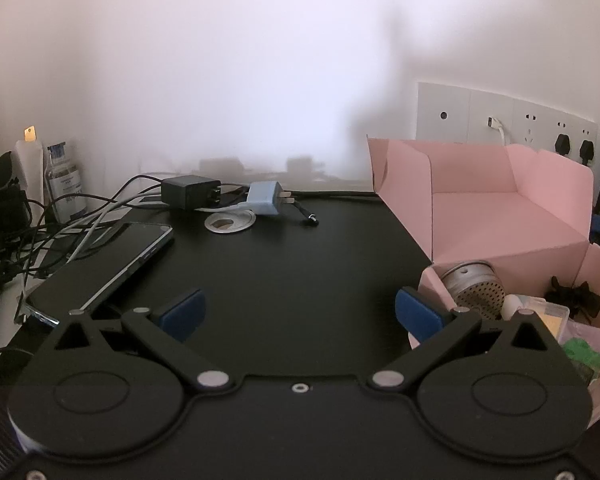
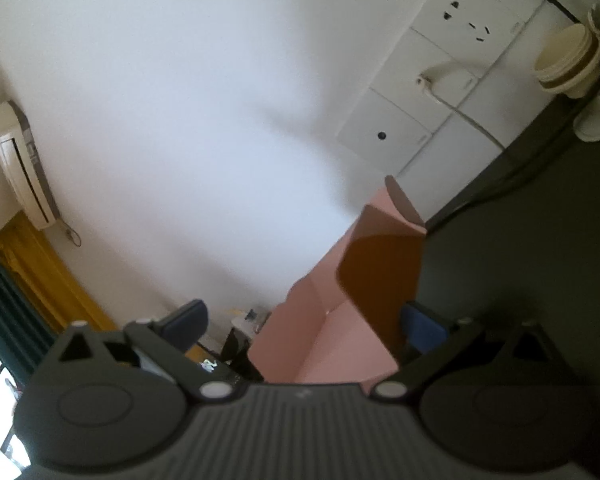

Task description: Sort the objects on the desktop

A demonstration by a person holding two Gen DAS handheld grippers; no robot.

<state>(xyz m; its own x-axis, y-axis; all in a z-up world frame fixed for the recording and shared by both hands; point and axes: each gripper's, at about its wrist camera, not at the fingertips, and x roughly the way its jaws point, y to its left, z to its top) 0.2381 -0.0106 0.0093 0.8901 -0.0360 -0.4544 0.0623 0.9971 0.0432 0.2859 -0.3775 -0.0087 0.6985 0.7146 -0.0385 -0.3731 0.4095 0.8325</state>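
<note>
Left gripper (image 1: 300, 312): blue pads spread wide, empty, over matte black desk (image 1: 284, 264). Right gripper (image 2: 304, 320): spread wide, empty, above pink cardboard box (image 2: 340, 320).

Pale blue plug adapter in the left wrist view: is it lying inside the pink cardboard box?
No. The pale blue plug adapter lies on the black desk, left of the pink cardboard box and apart from it.

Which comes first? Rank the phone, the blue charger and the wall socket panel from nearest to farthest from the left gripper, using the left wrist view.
From the left gripper:
1. Phone, front left on the desk.
2. Blue charger, back centre by the cables.
3. Wall socket panel, back right on the wall.
</note>
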